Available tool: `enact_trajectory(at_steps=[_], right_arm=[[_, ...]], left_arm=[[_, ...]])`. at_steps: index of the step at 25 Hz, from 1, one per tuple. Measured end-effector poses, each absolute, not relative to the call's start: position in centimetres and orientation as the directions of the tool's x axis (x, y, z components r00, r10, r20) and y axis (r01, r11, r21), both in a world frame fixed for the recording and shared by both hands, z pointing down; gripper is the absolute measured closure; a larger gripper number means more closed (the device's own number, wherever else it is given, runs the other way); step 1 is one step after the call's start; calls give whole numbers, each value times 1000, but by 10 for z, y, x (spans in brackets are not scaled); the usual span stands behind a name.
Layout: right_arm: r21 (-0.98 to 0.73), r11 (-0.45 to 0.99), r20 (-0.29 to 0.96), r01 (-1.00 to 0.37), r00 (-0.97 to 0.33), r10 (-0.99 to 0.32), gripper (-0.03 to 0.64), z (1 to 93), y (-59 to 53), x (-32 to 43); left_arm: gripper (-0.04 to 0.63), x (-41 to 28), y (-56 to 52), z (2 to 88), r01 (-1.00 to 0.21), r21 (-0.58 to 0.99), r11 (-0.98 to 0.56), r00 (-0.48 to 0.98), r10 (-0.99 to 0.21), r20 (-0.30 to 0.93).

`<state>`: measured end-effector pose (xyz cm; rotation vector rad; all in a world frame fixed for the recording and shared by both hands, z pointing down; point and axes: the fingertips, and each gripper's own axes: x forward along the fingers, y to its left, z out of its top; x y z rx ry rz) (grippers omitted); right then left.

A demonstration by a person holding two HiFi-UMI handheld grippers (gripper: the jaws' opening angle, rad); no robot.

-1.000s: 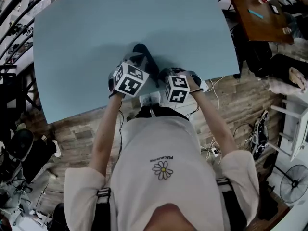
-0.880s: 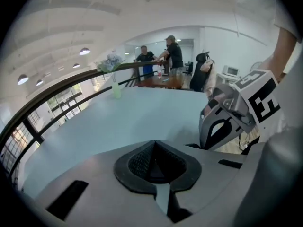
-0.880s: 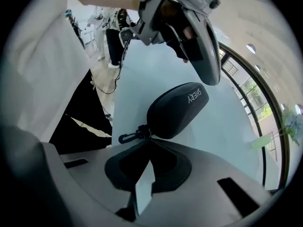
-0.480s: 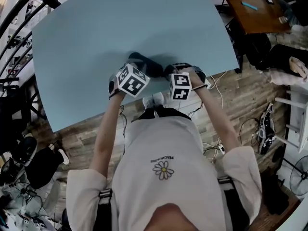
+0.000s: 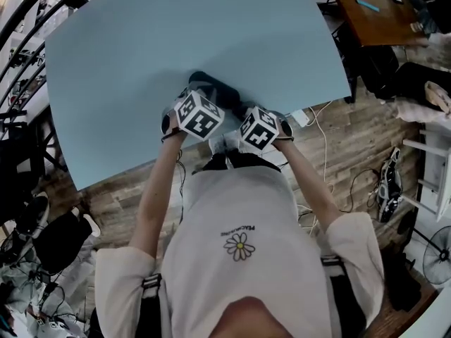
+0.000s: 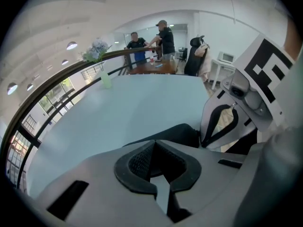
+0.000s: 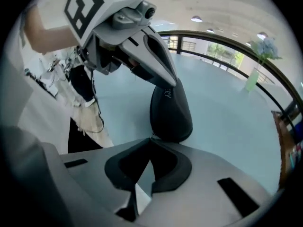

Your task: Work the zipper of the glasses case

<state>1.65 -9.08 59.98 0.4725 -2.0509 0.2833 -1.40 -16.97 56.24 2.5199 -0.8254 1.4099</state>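
Note:
The black glasses case (image 5: 211, 87) lies on the light blue table (image 5: 127, 62), near its front edge. My left gripper (image 6: 154, 143) is shut, and the case (image 6: 176, 133) shows just past its tips. From the right gripper view, the left gripper's fingers (image 7: 158, 63) come down onto the far end of the case (image 7: 170, 110). My right gripper (image 7: 151, 138) is shut at the case's near end, where a small zipper tab sits between the tips. Both marker cubes (image 5: 199, 115) (image 5: 258, 129) stand close together and hide the jaws in the head view.
The table's front edge (image 5: 211, 157) runs just under the grippers, with the person's body right behind it. A brown wooden table (image 5: 373, 16) stands at the far right. Cables (image 5: 313, 118) lie on the wood floor. A vase of flowers (image 6: 100, 56) stands by the railing, with people (image 6: 151, 41) beyond.
The right marker cube has turned and shifted slightly left, closer to the left one. The case has swung from lying across to pointing away. Both grippers stay on it.

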Motion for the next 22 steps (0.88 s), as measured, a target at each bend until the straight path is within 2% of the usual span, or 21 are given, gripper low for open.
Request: enact_trajectory(at_steps=[4,7,8,10,12,13,14,18,22], right_arm=[[-52,816,835,-575,-474,-280,609,601,-92,-13],[-39,829,817,-557,-496,-295,609,601,-91,-17],[2,867,821,-497,-494,-285,609,601,-89,-16],[131,948,852,-291,-456,-258,609,605,-83,-6],[252,966,891,-54,-378,-253,611,614,-81,13],[288,958,901,18,-343,-264,611,617,-84,23],[303,952,904,32,-325,-277,611,618,-90,32],[290,950,883,-112,-351,-311,610,608,-113,38],[297,948,875,-111,-366,-317,611,606,-115,32]], left_arm=[[581,-14,-171,563,-541,-124,-832,426,-398,812],[581,-17,-169,561,-533,-114,-839,439,-389,810],[581,-18,-168,560,-526,-105,-844,442,-377,814],[581,-21,-165,556,-523,-78,-849,454,-354,818],[581,-20,-162,548,-526,-63,-848,470,-352,809],[581,-19,-159,543,-523,-60,-850,479,-351,804],[581,-16,-156,539,-516,-57,-854,488,-348,800],[581,-1,-134,529,-470,-27,-882,522,-302,797],[581,10,-102,543,-447,39,-894,523,-226,822]])
